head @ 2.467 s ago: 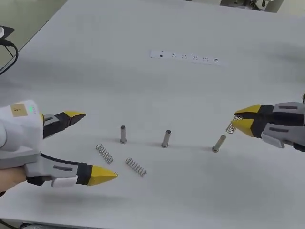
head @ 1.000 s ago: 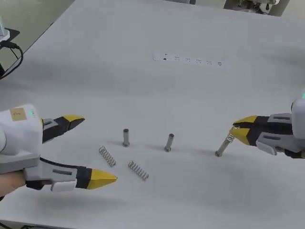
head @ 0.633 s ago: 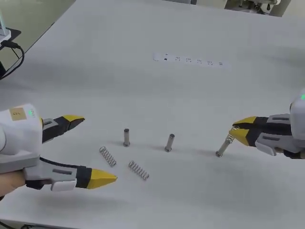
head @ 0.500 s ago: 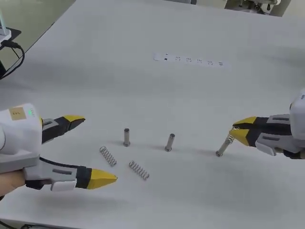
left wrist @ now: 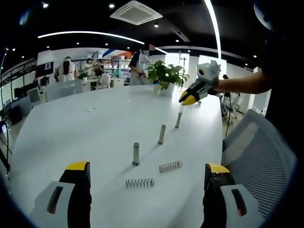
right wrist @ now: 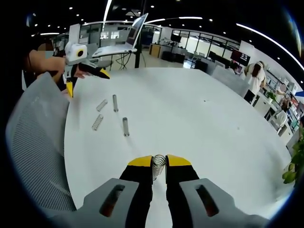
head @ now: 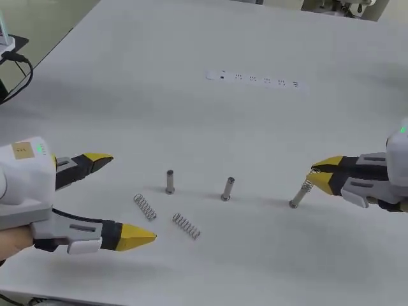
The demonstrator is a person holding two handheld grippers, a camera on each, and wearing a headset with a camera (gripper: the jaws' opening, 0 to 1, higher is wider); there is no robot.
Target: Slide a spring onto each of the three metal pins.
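Note:
Three metal pins stand on the white table: the left pin [head: 169,181], the middle pin [head: 227,189] and the right pin [head: 298,195], which leans. My right gripper [head: 317,175] is shut on a spring [head: 308,185] that sits over the top of the right pin; the spring [right wrist: 158,167] shows between its yellow tips [right wrist: 158,162]. Two loose springs [head: 144,206] [head: 186,225] lie in front of the left pin. My left gripper [head: 124,194] stands open beside them, apart from both. Its own view shows the pins [left wrist: 136,154] [left wrist: 161,134] [left wrist: 178,118] and springs [left wrist: 139,182] [left wrist: 170,166].
A white power strip [head: 253,79] lies farther back on the table [head: 191,121]. A black cable [head: 13,64] hangs at the far left edge. A grey mesh chair [left wrist: 259,147] stands by the table, and people [left wrist: 66,71] stand in the office beyond.
My right gripper has lowered the spring from above the right pin onto the pin's top. The left gripper has stayed put, still open.

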